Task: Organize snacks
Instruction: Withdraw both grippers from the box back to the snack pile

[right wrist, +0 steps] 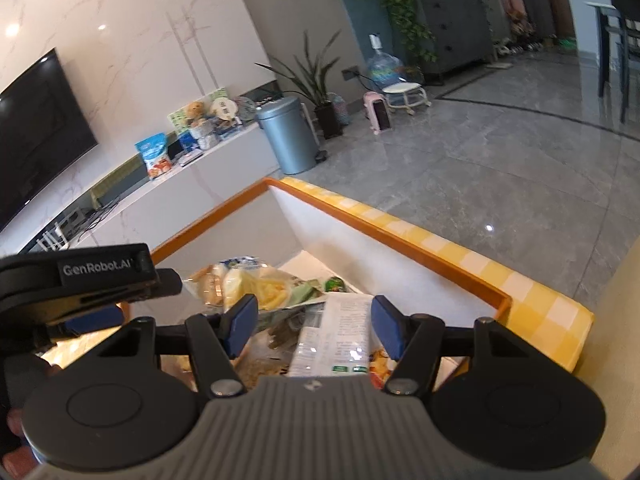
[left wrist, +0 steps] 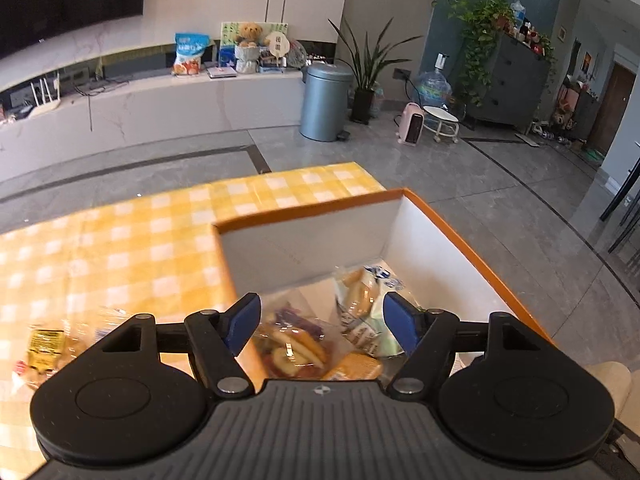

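Observation:
An orange-rimmed box (left wrist: 304,210) with white inner walls stands on the yellow checked table (left wrist: 120,248). Several snack bags lie in it: a clear bag of coloured pieces (left wrist: 296,344) and a green-and-white bread bag (left wrist: 360,304). My left gripper (left wrist: 320,320) hangs open over the box's near left corner, and its pads press on nothing. The right wrist view shows the box rim (right wrist: 392,236), a bread bag (right wrist: 224,280) and a white printed packet (right wrist: 340,328). My right gripper (right wrist: 312,328) stands open over that packet. The left gripper's housing (right wrist: 100,272) shows at the left.
A yellow snack packet (left wrist: 44,346) lies on the table left of the box. A person's fingers (right wrist: 16,420) show at the lower left. Beyond the table's far edge are the grey floor, a grey bin (left wrist: 326,100), a plant (left wrist: 368,72) and a low white cabinet (left wrist: 160,108).

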Demonstrator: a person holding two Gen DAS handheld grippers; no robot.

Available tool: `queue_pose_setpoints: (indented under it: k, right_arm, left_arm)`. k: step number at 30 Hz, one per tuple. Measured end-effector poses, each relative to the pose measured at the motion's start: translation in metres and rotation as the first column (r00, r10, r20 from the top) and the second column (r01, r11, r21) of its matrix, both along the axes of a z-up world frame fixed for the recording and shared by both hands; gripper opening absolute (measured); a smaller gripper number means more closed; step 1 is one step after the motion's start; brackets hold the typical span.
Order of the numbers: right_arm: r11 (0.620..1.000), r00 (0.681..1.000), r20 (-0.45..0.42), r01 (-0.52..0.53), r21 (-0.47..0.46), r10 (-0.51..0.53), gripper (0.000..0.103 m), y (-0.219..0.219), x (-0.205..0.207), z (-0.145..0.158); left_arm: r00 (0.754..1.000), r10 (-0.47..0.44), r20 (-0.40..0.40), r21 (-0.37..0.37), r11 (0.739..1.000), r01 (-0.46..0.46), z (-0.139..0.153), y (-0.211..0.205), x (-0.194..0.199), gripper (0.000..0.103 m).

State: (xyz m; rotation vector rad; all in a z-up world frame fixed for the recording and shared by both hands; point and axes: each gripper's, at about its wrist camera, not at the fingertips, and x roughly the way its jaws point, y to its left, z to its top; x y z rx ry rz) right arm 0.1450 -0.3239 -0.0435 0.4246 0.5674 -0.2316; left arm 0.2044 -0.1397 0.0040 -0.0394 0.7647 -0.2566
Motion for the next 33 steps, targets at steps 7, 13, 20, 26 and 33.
queue_pose_setpoints:
  k: [7,13,20,26,33]
  right_arm:
    - [0.996,0.995,0.052,-0.082,-0.034,0.083,0.062,0.033,-0.003,0.015]
    - [0.986,0.983,0.088,-0.156,-0.055,0.161,0.062,0.061,-0.008,0.024]
    - [0.967,0.962,0.115,-0.242,-0.078,0.249,0.062,0.095,-0.012,0.021]
    - [0.954,0.954,0.091,-0.274,-0.121,0.285,0.061,0.130,-0.011,0.016]
    - [0.928,0.937,0.030,-0.341,-0.147,0.349,0.061,0.165,-0.008,-0.006]
  left_arm:
    - [0.999,0.044,0.014,-0.005,0.999,-0.044,0.019,0.021,-0.017,0.082]
    - [0.996,0.086,0.036,-0.007,0.996,-0.085,0.032,0.048,-0.031,0.082]
    - [0.985,0.164,0.061,-0.012,0.986,-0.163,0.037,0.093,-0.057,0.082]
    - [0.970,0.238,0.041,-0.073,0.969,-0.234,0.015,0.138,-0.076,0.082]
    - [0.949,0.313,0.023,-0.050,0.949,-0.312,-0.017,0.177,-0.081,0.082]
